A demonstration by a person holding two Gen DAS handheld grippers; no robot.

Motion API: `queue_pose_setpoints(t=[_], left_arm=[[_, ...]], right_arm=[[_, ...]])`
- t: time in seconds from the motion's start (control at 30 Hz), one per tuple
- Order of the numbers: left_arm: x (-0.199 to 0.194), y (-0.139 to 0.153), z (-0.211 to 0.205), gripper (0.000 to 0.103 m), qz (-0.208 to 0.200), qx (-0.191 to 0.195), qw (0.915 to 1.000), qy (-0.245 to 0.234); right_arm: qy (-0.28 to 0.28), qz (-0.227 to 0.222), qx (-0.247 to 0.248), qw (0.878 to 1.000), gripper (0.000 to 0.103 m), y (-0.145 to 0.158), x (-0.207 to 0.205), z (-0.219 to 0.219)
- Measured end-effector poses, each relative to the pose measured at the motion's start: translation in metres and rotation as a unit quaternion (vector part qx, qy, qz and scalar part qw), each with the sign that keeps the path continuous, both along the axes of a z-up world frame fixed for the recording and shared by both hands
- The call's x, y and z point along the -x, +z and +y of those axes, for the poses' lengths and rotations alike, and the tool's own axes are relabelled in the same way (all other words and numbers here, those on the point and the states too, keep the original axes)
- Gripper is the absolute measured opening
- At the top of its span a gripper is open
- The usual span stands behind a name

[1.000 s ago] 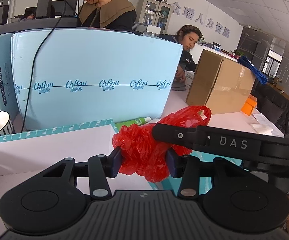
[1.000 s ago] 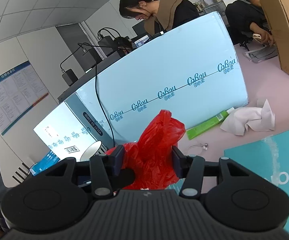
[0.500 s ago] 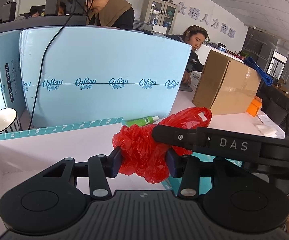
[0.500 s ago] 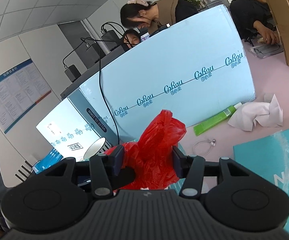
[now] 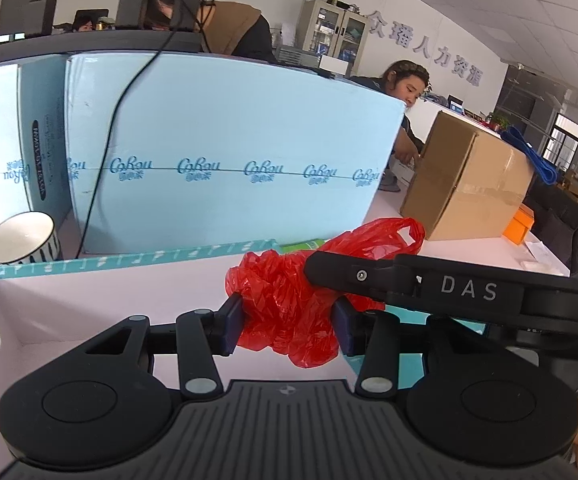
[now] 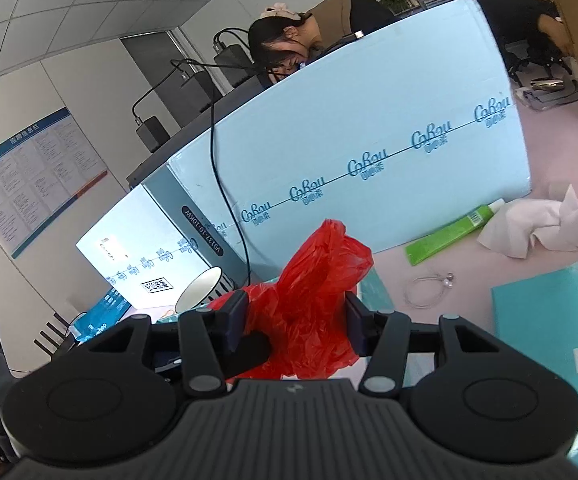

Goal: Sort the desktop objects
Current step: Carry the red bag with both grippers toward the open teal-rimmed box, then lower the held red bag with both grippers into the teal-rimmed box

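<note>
Left gripper: pads pressed into both sides of one crumpled red plastic bag, jaws partly closed on it. Right gripper: likewise clamped on the same bag, fingers part-way apart with the red film bunched between them. One bag, two grips, held at frame centre in both views above one open white box with teal rim.

Seen only from the left wrist: the right tool's black arm crossing from the right edge, one brown cardboard carton at right with one blue strap on top, one orange box.

Seen only from the right wrist: one crumpled white tissue, one thin wire ring, one teal lid at lower right, one wall notice board at left.

In both: one striped cup, one green tube, mostly hidden in the left view, large pale blue cartons behind, two people beyond.
</note>
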State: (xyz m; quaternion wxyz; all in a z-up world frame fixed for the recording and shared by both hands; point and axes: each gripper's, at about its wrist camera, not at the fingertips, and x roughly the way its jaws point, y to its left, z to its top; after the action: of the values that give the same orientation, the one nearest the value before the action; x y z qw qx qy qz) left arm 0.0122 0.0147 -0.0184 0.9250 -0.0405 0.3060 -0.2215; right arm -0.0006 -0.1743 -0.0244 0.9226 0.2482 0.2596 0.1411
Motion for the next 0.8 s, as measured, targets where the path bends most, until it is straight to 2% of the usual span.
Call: queue_pose_setpoints(t=[0.8], left_arm=[[0.0,0.011,0.05,0.04,-0.024,-0.014,0.9985,0.048]], right_arm=[[0.041,-0.017,-0.008,0.999,0.055,0.005,-0.016,0.049]])
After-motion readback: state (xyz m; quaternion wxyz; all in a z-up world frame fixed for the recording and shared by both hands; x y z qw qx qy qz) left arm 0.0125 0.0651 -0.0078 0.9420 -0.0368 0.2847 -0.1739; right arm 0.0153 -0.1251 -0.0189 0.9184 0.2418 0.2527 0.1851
